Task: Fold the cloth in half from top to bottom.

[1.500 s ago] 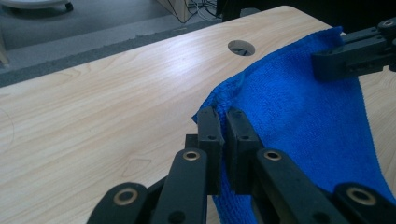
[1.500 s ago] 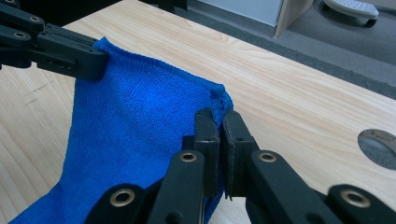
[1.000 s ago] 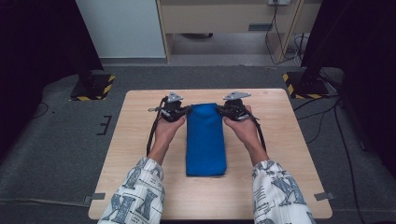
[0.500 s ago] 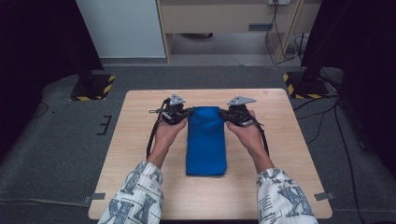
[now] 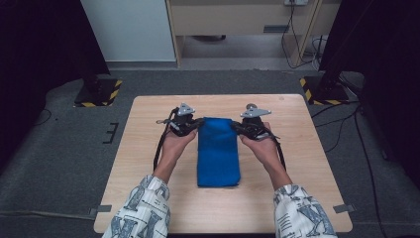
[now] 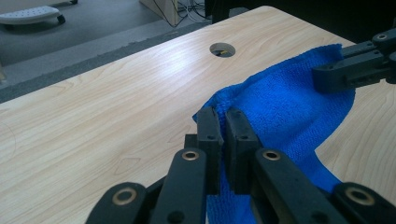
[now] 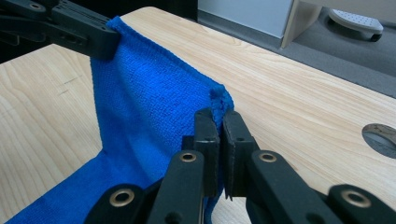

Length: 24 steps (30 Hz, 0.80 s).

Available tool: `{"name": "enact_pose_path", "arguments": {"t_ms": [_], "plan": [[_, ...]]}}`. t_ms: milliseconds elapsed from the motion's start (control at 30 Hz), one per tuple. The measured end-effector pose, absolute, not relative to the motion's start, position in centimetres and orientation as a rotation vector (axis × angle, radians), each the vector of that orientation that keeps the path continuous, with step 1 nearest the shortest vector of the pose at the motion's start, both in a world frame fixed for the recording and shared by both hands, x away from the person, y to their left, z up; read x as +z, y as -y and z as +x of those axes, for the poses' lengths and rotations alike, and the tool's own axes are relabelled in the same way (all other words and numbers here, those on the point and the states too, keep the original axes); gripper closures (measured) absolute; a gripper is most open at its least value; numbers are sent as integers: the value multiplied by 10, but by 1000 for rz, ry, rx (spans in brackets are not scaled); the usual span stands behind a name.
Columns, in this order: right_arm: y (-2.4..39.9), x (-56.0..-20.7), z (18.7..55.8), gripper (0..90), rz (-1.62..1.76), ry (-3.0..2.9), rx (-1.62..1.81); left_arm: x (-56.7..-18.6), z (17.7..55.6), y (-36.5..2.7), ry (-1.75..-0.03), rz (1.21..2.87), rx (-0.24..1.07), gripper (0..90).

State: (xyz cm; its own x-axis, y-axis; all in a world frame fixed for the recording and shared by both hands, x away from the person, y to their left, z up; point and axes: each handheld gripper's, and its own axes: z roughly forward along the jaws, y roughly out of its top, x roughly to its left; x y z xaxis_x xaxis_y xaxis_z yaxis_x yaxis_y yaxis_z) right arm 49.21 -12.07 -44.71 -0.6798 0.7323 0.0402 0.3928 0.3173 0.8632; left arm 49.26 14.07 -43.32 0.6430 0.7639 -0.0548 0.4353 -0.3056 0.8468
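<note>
Blue towel (image 5: 218, 151) lies lengthwise down the middle of the table (image 5: 148, 148), a long narrow strip, near end flat on the wood, far end raised off it. Left gripper (image 5: 198, 124) pinches the far left corner, right gripper (image 5: 236, 126) the far right corner. Both sets of jaws are clamped nearly together, only cloth between the pads.

Change over the last second: the right hand has drifted slightly outward and toward the person, while the left has barely shifted. The far edge of the towel, straight across a second ago, now looks drawn in a touch at the corners and lifted. The flat part has not moved. My reading: a fold is starting, far end about to be carried toward the near end; nothing is folded over yet at this stage.

Left gripper view: left gripper (image 6: 221, 126) bites a bunched corner of the towel (image 6: 285, 116); the cloth sags in a curve between it and the right gripper (image 6: 322, 77) farther off. It also shows a round cable hole (image 6: 222, 49) in the tabletop, hard to make out from above.

Right gripper view: right gripper (image 7: 218, 123) grips the corner tip, a frayed nub above the pads; the towel (image 7: 144, 107) hangs as a taut sheet to the left gripper (image 7: 105, 44). The lift off the table is plain here, vague from the high view.
</note>
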Motion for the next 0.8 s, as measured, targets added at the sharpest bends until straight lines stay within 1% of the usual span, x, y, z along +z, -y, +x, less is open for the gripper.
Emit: {"name": "enact_pose_path", "arguments": {"t_ms": [333, 800], "plan": [[126, -451, 486, 864, 1000, -2233, 1309, -435, 478, -137, -919, 1948, 444, 858], [131, -458, 475, 860, 997, -2238, 1344, -441, 467, -140, -914, 1943, 423, 857]]}}
